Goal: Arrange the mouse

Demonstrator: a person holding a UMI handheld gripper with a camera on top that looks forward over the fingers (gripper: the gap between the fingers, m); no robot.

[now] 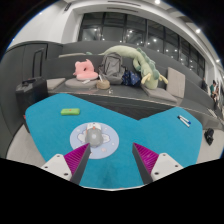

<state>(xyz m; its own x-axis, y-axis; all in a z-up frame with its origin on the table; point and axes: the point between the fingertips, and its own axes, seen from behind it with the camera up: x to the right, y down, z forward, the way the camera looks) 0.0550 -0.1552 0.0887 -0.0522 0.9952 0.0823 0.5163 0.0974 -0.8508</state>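
Turquoise matting [60, 135] covered the worktop [40, 75] ahead of the claw [112, 156]. On that matting lay a pale round disc [96, 135], and the mouse [93, 133], a light grey rounded body, rested on the disc near its centre.

The claw was released: its two fingers stood apart with clear space between them, and nothing was pressed by either. Each finger carried a magenta pad [77, 155] on its inner face. The mouse sat just ahead of the fingers, nearer to the left finger than to the right; the tip of that finger reached close to the mouse, but contact could not be confirmed.

Relative to the mouse, the other items lay as follows. A small yellow-green block [70, 111] lay on the matting beyond the mouse and to its left, well apart from it. A slim white item [184, 120] lay on the matting far to the right of the mouse. Beyond the far edge of the matting, a pink plush toy [83, 69] sat left of a green plush toy [132, 62], both well beyond the mouse. Large windows [140, 30] lined the room behind them.
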